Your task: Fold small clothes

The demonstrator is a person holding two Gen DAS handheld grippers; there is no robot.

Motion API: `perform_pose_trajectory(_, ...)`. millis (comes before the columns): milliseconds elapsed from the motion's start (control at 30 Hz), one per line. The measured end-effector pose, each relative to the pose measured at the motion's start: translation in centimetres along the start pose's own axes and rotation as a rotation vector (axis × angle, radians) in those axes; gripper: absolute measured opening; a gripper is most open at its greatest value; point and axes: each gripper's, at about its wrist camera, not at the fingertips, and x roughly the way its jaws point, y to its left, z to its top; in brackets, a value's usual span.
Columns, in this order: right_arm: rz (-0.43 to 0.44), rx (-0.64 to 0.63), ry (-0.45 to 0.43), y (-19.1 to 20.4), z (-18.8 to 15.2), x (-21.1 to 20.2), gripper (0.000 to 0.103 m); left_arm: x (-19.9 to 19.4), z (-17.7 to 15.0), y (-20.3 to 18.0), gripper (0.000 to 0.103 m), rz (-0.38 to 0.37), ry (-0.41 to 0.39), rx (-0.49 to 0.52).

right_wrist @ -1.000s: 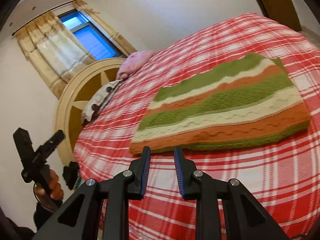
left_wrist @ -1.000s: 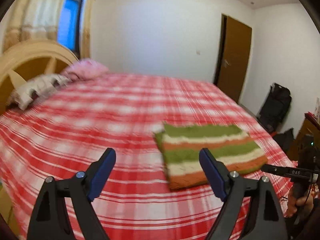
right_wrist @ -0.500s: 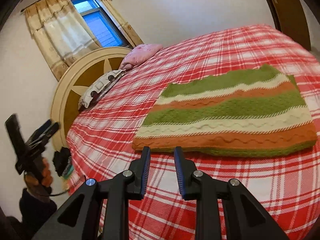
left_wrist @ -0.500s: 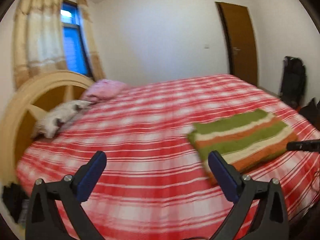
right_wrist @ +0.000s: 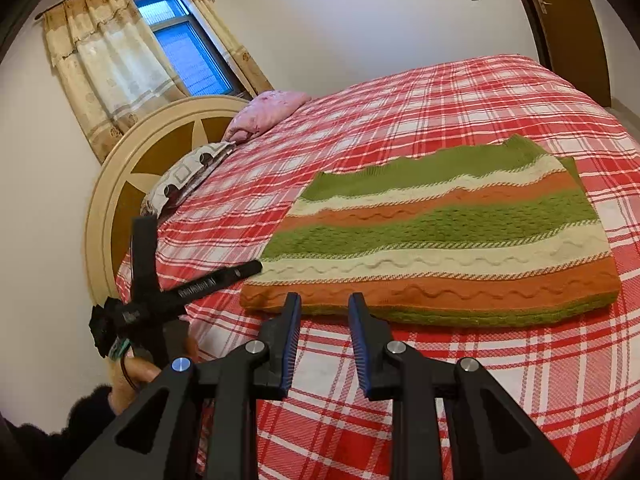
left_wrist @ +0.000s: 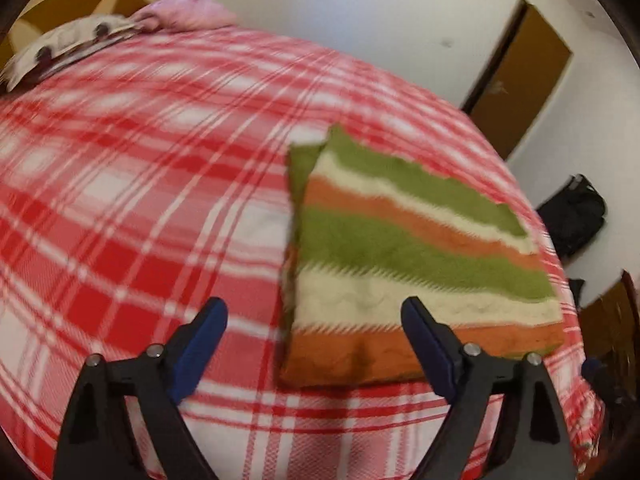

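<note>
Here, a striped knitted sweater [right_wrist: 436, 240] is lying flat on the bed [right_wrist: 440, 100], on the red and white checked bedspread [left_wrist: 120, 200]. It is sitting near the foot end, well apart from the pink pillow [right_wrist: 266, 114] by the headboard [right_wrist: 120, 184].

The sweater is already being seen as a neat, thick block. More than one layer is showing at its edges, so most of the folding is being judged as done. One more fold may be left to make it smaller, or it may only need to be put away; that cannot be told from here.

The left tongs [left_wrist: 314, 338] are being held wide open, just above the near orange edge of the sweater. Nothing is being gripped by them. The view from them is blurred.

The right tongs [right_wrist: 324, 336] are being held with only a narrow gap between the blue pads [right_wrist: 290, 340]. Nothing is being gripped there either. They are being held just in front of the sweater's near edge, not touching it.
</note>
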Motion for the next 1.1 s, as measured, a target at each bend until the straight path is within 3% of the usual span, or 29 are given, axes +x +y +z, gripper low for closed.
perform_pose_trajectory(100, -0.005, -0.001, 0.014, 0.0, 0.5, 1.0, 0.025, 1.0, -1.3, 0.7, 0.086, 0.002, 0.030, -0.069)
perform_pose_trajectory(333, -0.037, -0.050, 0.064, 0.5, 1.8, 4.2, 0.026, 0.9, -1.5, 0.3, 0.082, 0.040, 0.004, -0.058)
perform_pose_trajectory(400, -0.033, -0.057, 0.065, 0.6, 2.7, 4.9, 0.026, 1.0, -1.1, 0.4, 0.076, 0.039, 0.003, -0.080)
perform_pose_trajectory(467, -0.006, -0.047, 0.063, 0.5, 3.7, 5.9, 0.026, 1.4, -0.8, 0.3, 0.060, 0.045, 0.007, -0.080)
perform_pose_trajectory(533, 0.018, -0.015, 0.073, 0.4, 4.9, 7.2, 0.026, 1.9, -0.3, 0.3, 0.053, 0.056, 0.014, -0.079)
perform_pose_trajectory(633, 0.044, 0.004, 0.110, 0.7, 6.6, 9.3, 0.034, 2.2, -0.1, 0.3, 0.053, 0.056, 0.014, -0.078)
perform_pose_trajectory(700, 0.060, -0.011, 0.124, 1.2, 7.4, 10.6, 0.062, 2.3, -0.1, 0.3, 0.053, 0.056, 0.015, -0.078)
perform_pose_trajectory(833, 0.060, -0.014, 0.165, 2.1, 8.7, 13.8, 0.063, 2.4, 0.0, 0.5, 0.053, 0.048, 0.012, -0.089)
perform_pose_trajectory(933, -0.016, -0.074, 0.194, 3.0, 9.3, 16.6, 0.063, 2.4, -0.2, 0.7, 0.057, 0.037, -0.003, -0.117)
perform_pose_trajectory(1100, -0.071, -0.143, 0.225, 4.1, 9.1, 20.2, 0.063, 2.4, -0.6, 0.6, 0.057, 0.041, -0.026, -0.119)
